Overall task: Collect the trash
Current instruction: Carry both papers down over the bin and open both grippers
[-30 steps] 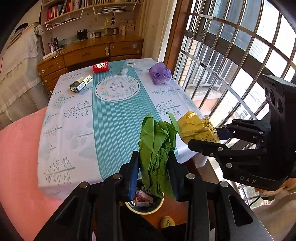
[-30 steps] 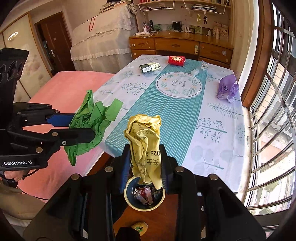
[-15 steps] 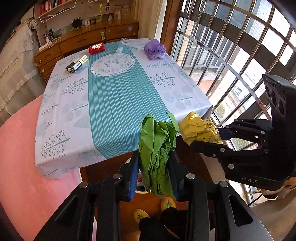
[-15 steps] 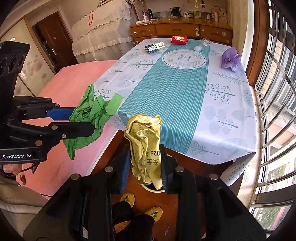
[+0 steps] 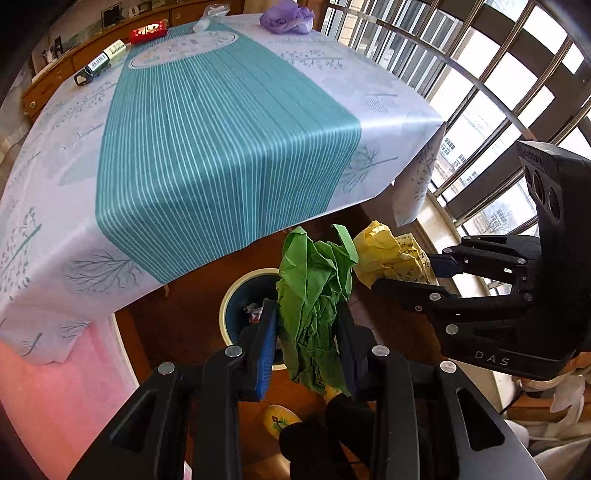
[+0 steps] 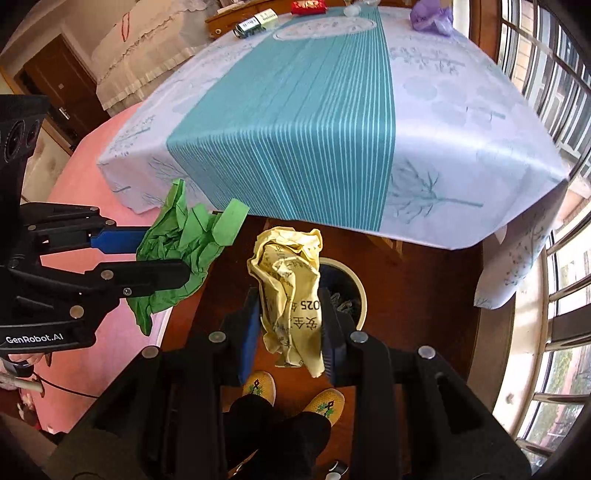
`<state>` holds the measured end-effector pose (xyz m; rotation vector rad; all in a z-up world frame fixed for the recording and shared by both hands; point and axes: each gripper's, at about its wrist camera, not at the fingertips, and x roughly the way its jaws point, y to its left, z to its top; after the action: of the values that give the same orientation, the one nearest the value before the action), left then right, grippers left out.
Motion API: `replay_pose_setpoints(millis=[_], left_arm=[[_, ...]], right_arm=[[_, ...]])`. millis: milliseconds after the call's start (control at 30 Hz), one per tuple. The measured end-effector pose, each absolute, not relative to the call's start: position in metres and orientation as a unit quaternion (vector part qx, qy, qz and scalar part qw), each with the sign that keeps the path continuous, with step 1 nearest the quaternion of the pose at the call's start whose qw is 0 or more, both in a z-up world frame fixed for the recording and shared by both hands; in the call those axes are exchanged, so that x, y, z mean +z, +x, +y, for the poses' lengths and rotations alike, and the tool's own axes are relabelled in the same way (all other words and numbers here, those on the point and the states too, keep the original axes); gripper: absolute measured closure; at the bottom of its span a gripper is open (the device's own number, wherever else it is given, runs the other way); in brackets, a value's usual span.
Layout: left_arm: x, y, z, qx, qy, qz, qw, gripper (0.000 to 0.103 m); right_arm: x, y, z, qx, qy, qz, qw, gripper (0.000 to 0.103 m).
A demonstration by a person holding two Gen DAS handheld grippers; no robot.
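Green crumpled paper is clamped in the left gripper, yellow paper in the right gripper. Below both, the bin is probably half-full; release is best made directly over its mouth.

Green crumpled paper; yellow printed paper; teal-striped, tree-patterned white bench cloth; purple bag at 12 o'clock.
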<state>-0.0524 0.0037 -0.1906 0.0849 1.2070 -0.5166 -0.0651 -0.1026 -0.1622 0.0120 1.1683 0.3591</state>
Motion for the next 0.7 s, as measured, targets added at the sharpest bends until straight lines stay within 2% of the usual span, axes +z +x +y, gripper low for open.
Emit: replay_pose_setpoints(millis=[233,333,400,433,467,500,567,700], left_arm=[[-0.319,-0.031,0.017,-0.236,0.026,0.568,0.788,0.072],[-0.364,-0.024,0.019,-0.239,0.023,0.562,0.791,0.068],[-0.388,-0.023,0.020,-0.239,0.025,0.556,0.796,0.060],[-0.401,-0.021,0.020,-0.242,0.025,0.554,0.796,0.047],[-0.413,-0.020,0.020,-0.244,0.026,0.557,0.793,0.027],[-0.426,-0.018,0.020,-0.245,0.030,0.562,0.790,0.019],[-0.445,-0.015,0.019,-0.243,0.040,0.560,0.791,0.015],[-0.472,-0.013,0.020,-0.237,0.041,0.559,0.793,0.015]], right_arm=[[-0.283,-0.047,-0.101,0.158,0.009,0.564,0.810,0.077],[-0.329,-0.038,-0.102,0.153,0.016,0.566,0.810,0.077],[-0.358,-0.031,-0.104,0.150,0.022,0.566,0.810,0.075],[-0.370,-0.029,-0.105,0.150,0.027,0.567,0.809,0.073],[-0.384,-0.026,-0.107,0.151,0.031,0.570,0.807,0.065],[-0.395,-0.024,-0.109,0.151,0.035,0.573,0.805,0.053],[-0.411,-0.020,-0.110,0.156,0.032,0.573,0.804,0.041],[-0.433,-0.018,-0.110,0.161,0.004,0.571,0.805,0.040]])
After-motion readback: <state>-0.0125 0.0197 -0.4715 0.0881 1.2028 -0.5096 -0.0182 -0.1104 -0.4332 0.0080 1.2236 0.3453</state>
